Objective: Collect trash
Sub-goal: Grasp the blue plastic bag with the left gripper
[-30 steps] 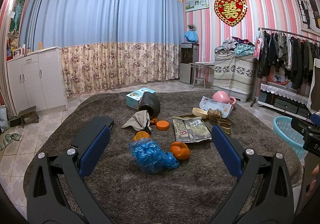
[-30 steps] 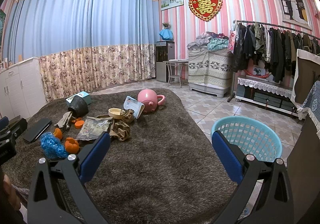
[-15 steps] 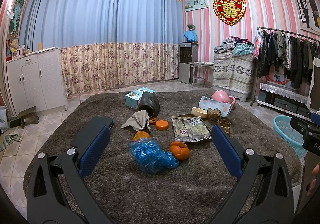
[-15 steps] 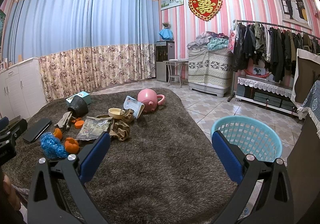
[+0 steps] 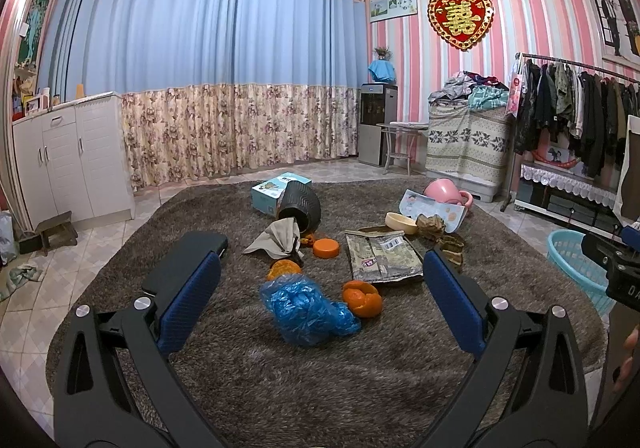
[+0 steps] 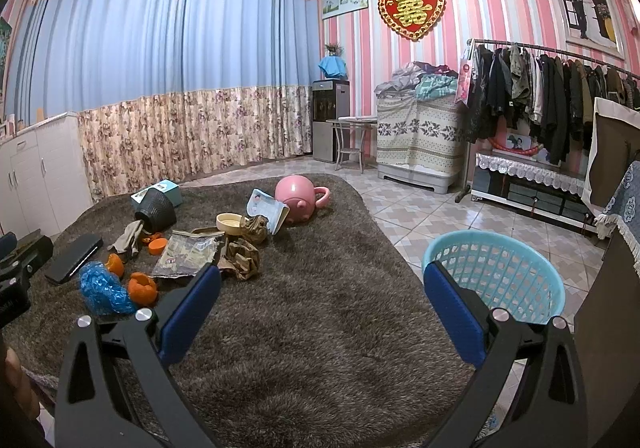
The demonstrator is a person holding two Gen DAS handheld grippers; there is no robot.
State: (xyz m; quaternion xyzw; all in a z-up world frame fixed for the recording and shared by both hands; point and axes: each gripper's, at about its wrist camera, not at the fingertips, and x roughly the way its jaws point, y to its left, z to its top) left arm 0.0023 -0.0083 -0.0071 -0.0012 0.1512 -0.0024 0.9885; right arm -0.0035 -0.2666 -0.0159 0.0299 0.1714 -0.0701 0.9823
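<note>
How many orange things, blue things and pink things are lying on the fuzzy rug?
Orange: 3, two orange peels and one round lid.
Blue: 2, one crumpled plastic bag and one light blue box.
Pink: 1, the pig-shaped pot.
Total: 6.

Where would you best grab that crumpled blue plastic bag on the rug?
Probably pinch the raised, bunched middle of the blue plastic bag, coming down from above. It lies loose and soft on the rug, and the open left gripper already faces it.
</note>
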